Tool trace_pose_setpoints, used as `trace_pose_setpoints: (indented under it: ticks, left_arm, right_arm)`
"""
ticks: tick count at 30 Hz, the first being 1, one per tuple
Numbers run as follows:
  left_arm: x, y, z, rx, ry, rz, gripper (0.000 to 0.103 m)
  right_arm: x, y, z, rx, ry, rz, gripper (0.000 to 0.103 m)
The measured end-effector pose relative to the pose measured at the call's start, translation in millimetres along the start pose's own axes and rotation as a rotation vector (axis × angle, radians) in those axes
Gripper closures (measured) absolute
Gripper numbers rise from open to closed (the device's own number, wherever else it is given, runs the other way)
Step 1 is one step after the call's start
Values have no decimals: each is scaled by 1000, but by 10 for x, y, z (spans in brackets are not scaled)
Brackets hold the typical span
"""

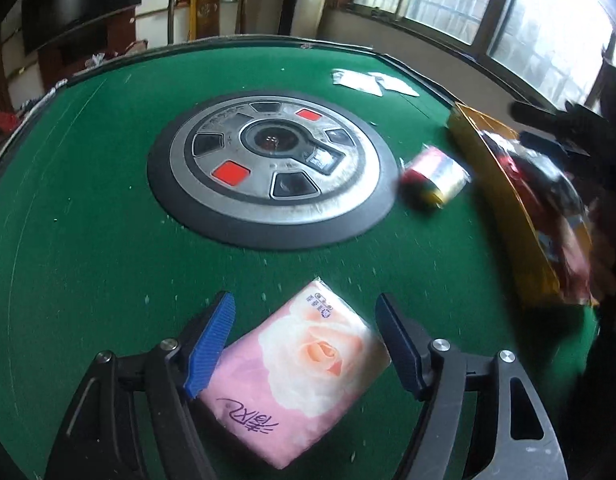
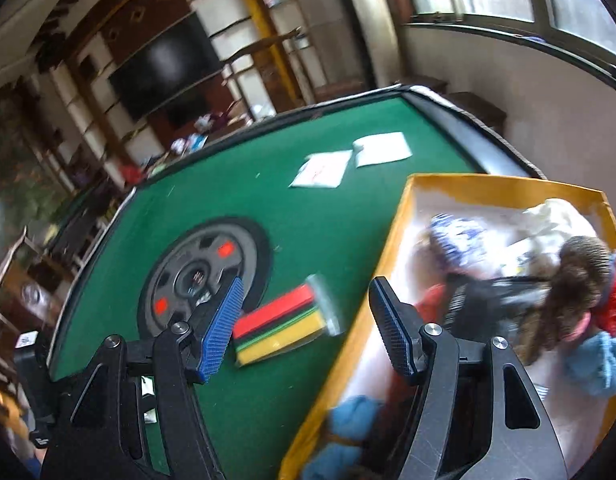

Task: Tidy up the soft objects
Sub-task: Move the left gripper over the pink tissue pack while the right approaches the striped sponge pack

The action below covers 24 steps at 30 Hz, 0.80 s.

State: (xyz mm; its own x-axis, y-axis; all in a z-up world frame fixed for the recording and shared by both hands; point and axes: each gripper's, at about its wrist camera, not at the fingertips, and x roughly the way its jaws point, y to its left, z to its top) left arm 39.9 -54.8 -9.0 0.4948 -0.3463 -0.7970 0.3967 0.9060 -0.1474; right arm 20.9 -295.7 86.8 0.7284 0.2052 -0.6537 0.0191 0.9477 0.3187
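From the left wrist camera I see my left gripper (image 1: 303, 344) spread wide over a pink tissue pack (image 1: 303, 376) printed with a pale rose; the pack lies flat on the green felt table (image 1: 87, 240), between the two blue-padded fingers (image 1: 211, 340), the left pad touching or nearly touching its edge and the right one just clear of it, so nothing is clamped; beyond it sits the round grey centre console (image 1: 273, 172) with its two red panels, and to the right of that a small bundle of red, green and yellow cloths in clear wrap (image 1: 434, 178) lies on the felt, near the yellow box (image 1: 508, 208) at the table's right side, whose contents are blurred here; two white papers (image 1: 372, 82) lie near the far edge. From the right wrist camera my right gripper (image 2: 308, 324) is likewise open and holds nothing; its left finger hangs over the felt beside the striped cloth bundle (image 2: 279, 324), its right finger over the wall of the yellow box (image 2: 392, 240); inside the box I make out a heap of soft things: a blue-and-white patterned piece (image 2: 456, 236), something brown and furry (image 2: 576, 276), blue knitted pieces (image 2: 600, 364), a red item and a dark one, though motion blur keeps me from naming them better; the white papers (image 2: 352, 160) lie on the felt beyond the box.
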Motion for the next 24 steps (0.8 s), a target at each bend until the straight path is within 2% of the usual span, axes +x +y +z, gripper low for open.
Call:
trace_pose_setpoints:
  ticks: [3,6,8,12,14,17,20,24]
  left_arm:
    - [5,-51,-24,68,-2,9,28]
    - [-4,3,-2,57,5,-24,28]
    - [-46,60,-19,24,14,-38,28]
    - [-80,92,-50,32,31,-8,28]
    - [-78,91,-51,37,36,3,28]
    - [-97,181,-44,-4,41,32,28]
    - [-115,339,-7,-73,39,61,28]
    - [-174,614,19,-200,20,74,28]
  right_arm:
    - [200,110,-38,-3,70,12,37]
    - [371,207,-44,-3,136,-17,37]
    - [539,307,-9,-22,185,-78,37]
    - [902,371,98,-66,263,-263,37]
    - [1086,330,133,-40,312,-288,37]
    - [1193,335,99,-9,370,-225,37]
    - [1174,557,-41,-57,392,-165,34]
    - [1039,903,-363,-67,494,103,34]
